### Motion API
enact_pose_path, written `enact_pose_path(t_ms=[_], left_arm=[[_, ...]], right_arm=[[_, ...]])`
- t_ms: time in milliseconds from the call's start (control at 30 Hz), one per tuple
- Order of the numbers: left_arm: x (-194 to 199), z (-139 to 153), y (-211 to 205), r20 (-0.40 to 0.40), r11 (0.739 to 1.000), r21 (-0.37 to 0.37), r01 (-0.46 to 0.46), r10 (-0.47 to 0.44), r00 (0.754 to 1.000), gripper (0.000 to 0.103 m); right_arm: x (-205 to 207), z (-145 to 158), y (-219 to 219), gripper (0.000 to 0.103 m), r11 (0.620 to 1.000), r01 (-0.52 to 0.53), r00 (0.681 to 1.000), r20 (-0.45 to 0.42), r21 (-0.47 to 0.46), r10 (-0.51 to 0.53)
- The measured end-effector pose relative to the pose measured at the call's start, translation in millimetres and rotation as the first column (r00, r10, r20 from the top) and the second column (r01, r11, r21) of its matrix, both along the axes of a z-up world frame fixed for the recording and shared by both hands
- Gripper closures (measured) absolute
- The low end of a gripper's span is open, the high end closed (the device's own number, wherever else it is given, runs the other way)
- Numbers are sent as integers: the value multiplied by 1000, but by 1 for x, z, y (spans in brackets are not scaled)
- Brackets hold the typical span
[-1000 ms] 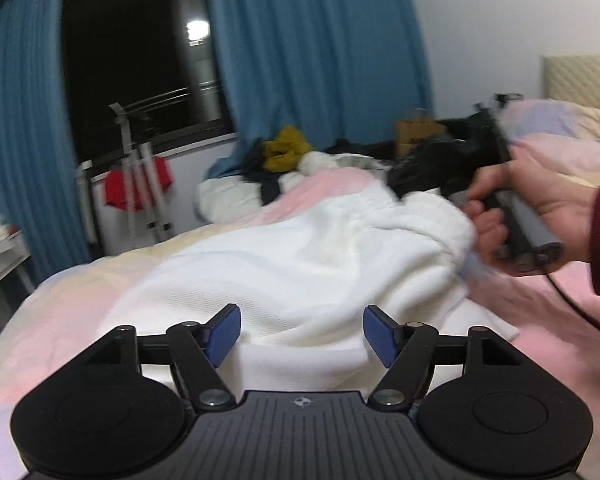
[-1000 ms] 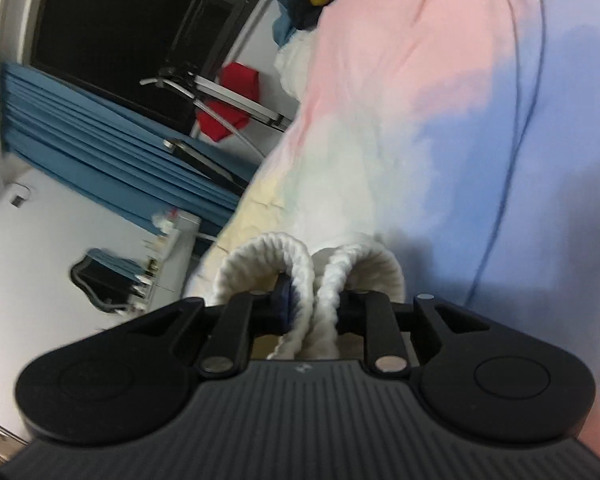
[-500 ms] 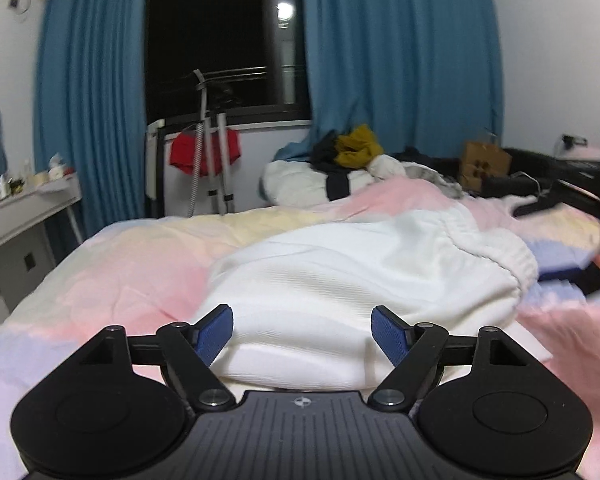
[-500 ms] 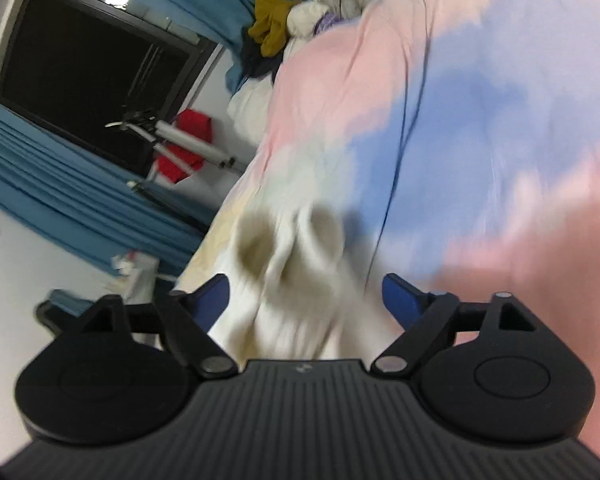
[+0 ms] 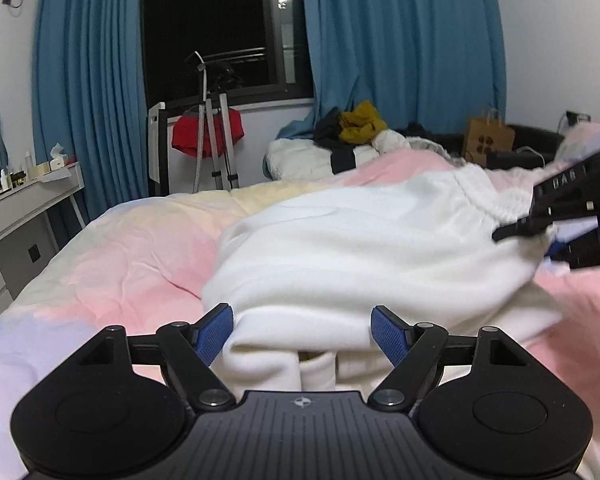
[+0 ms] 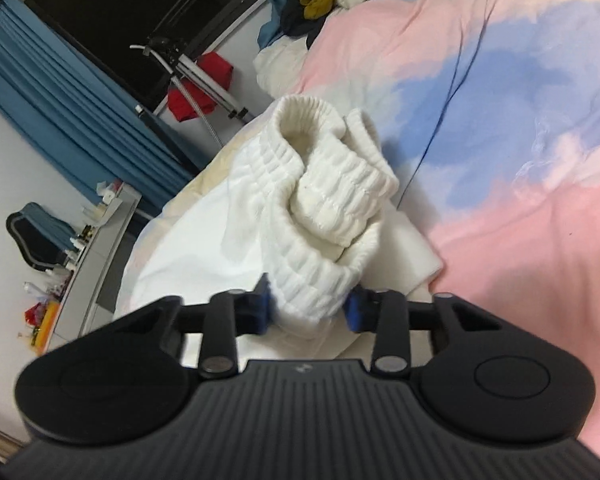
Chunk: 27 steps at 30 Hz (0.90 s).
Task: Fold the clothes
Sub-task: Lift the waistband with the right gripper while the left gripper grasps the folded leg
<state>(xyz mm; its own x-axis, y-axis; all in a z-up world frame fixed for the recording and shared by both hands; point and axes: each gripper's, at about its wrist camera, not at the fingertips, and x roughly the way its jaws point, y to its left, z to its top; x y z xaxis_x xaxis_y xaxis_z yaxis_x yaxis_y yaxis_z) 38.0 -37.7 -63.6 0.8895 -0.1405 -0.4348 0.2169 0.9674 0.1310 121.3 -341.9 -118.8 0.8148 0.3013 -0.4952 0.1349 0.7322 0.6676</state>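
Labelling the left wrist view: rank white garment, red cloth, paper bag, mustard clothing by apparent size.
1. white garment, nearest, so enlarged
2. red cloth
3. Unsure: mustard clothing and paper bag look alike

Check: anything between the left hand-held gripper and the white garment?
Nothing visible. The left hand-held gripper stands open with the white garment lying directly between and ahead of its pads, untouched. The right hand-held gripper is closing on the ribbed waistband at the far end.
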Motion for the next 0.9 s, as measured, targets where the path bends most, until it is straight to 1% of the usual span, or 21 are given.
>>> enact_pose_path(t_ms=[100, 167, 267, 367, 433, 533, 600, 633, 667, 733, 767, 867, 900], left_arm=[[0, -3, -3, -3, 999, 49, -9, 9, 1000, 25], [1, -7, -5, -9, 997, 81, -16, 17, 1000, 25], [5, -12, -8, 9, 993, 108, -40, 39, 999, 25], [6, -10, -8, 47, 994, 83, -74, 70, 996, 25], [7, -9, -8, 77, 992, 67, -105, 99, 992, 25], [10, -7, -8, 100, 987, 34, -155, 151, 983, 24], [10, -5, -6, 104, 986, 15, -168, 166, 981, 39], [8, -3, -6, 105, 986, 16, -167, 164, 981, 57], [6, -1, -5, 106, 986, 18, -165, 162, 981, 68], [1, 4, -5, 107, 987, 21, -161, 158, 982, 83], [-1, 6, -5, 103, 988, 22, -152, 149, 983, 87], [-9, 14, -6, 77, 994, 22, -103, 101, 992, 91], [-10, 13, -6, 59, 996, 27, -87, 85, 995, 91]], right_arm=[[-4, 5, -5, 72, 1000, 3, 999, 45, 30, -5], [-4, 6, -7, 73, 998, 3, 997, 81, 68, -9], [-3, 11, -11, 73, 993, -21, 986, 165, 118, 2], [-6, 20, -9, 74, 987, -66, 967, 252, 149, 26], [-7, 26, -6, 74, 983, -97, 954, 295, 155, 47], [-10, 33, -1, 74, 978, -140, 931, 356, 157, 76], [-10, 36, 0, 74, 981, -133, 928, 365, 141, 74], [-10, 38, 0, 74, 983, -129, 926, 369, 132, 72], [-8, 38, 1, 74, 986, -113, 932, 358, 124, 62], [-3, 33, -3, 74, 991, -69, 950, 310, 114, 30], [-4, 33, -3, 74, 996, -49, 957, 290, 80, 24], [-6, 33, -1, 74, 999, 4, 973, 231, -36, 5], [-9, 33, 4, 74, 994, 14, 977, 213, -107, 9]])
